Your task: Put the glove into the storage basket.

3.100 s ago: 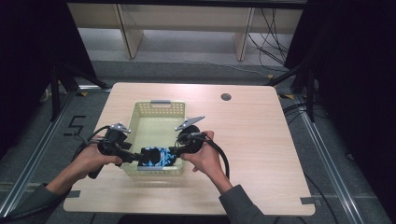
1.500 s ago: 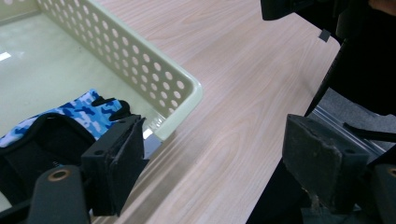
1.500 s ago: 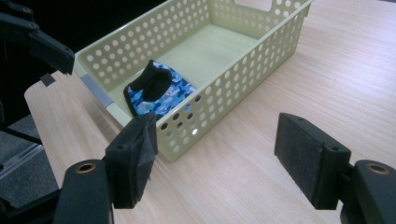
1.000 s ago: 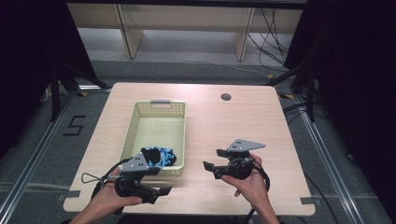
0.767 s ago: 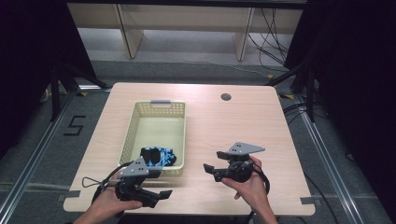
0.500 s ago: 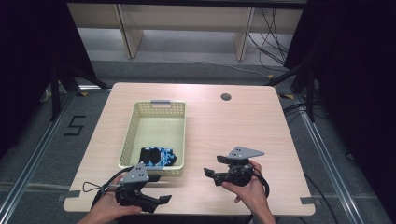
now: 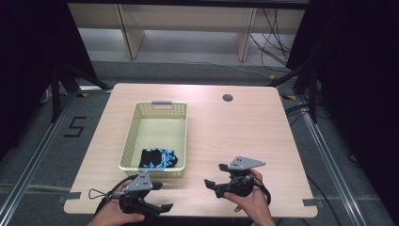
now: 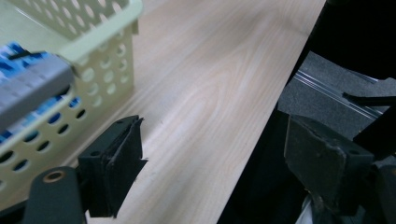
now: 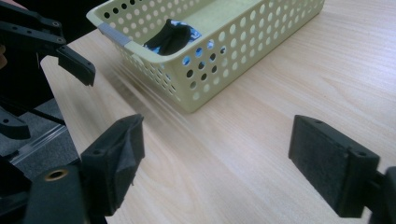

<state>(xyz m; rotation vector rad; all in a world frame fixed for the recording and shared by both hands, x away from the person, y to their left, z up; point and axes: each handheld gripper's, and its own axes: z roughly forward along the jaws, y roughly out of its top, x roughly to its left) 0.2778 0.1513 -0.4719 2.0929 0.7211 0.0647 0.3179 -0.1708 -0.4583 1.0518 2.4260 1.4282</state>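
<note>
Both jaws spread, empty. Sock (image 7: 158, 158) sits in the basket's (image 7: 153, 109) near end — just above your left hand-held gripper (image 7: 153, 201), the nearer one; right hand-held gripper (image 7: 217, 180) lies lower right on the table (image 7: 244, 127).

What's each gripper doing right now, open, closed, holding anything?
Left gripper: open, holding nothing.
Right gripper: open, holding nothing.

A light wooden bench (image 7: 235, 136) stands on a grey floor (image 7: 42, 155). It has a small round hole (image 7: 227, 98) near its far edge. Pale wooden shelves (image 7: 188, 19) stand behind it. Black curtains (image 7: 357, 70) hang left and right. Cables (image 7: 270, 42) lie at the far right.
</note>
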